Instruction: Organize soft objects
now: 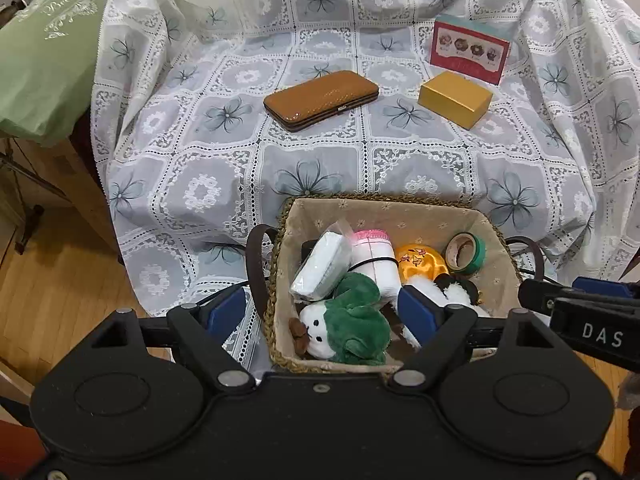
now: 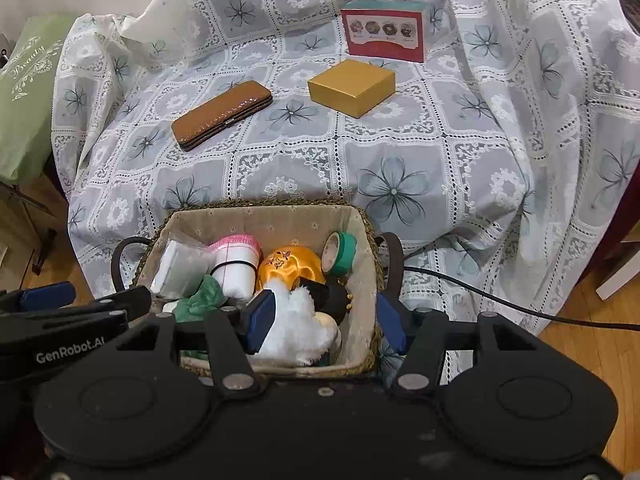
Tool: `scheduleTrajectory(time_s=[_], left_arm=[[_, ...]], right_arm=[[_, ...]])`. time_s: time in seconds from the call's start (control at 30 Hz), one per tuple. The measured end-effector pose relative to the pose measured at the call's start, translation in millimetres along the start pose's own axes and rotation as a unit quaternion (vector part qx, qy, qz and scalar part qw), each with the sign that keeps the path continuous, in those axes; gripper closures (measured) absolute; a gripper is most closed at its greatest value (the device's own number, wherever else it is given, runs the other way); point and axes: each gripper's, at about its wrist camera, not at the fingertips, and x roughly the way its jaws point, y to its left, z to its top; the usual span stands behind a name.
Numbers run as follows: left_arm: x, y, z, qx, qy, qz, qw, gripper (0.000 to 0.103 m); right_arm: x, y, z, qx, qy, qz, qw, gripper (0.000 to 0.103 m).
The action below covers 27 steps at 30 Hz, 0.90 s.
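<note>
Left gripper [image 1: 322,312]: spread, straddling the left wall of the woven basket [image 1: 276,264]
Right gripper [image 2: 326,322]: spread across its right wall
Green plush [image 1: 352,320]: inside, 6 o'clock
Wallet [image 1: 320,98]: 12 o'clock, on the lace cloth [image 1: 200,152]

Basket [image 1: 420,216] before wallet [image 1: 321,99]; box [image 1: 455,98] right.

"Beauty" in white script, with floral ornament, on green bag [image 1: 44,52], far left in both views. "DAS" in white capitals on black body of right gripper [image 1: 576,300], seen at right edge of left wrist view. "GenRobot.AI" in white on black body of left gripper [image 2: 60,304], seen at left edge of right wrist view. Red card box [image 1: 470,50] shows four pictures with captions, too small to read.
</note>
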Motion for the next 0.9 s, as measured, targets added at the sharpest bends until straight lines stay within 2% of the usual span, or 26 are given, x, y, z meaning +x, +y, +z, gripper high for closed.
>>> scheduleTrajectory(time_s=[0.57,0.9], left_arm=[[-29,-3,-20,0.001,-0.037,0.004,0.9993,0.022],[-38,-5,-26,0.004,-0.047,0.003,0.9989,0.022]], right_arm=[[-24,-4,-19,0.001,-0.018,-0.009,1.000,0.043],[-27,-8,-27,0.012,-0.001,-0.003,1.000,0.042]])
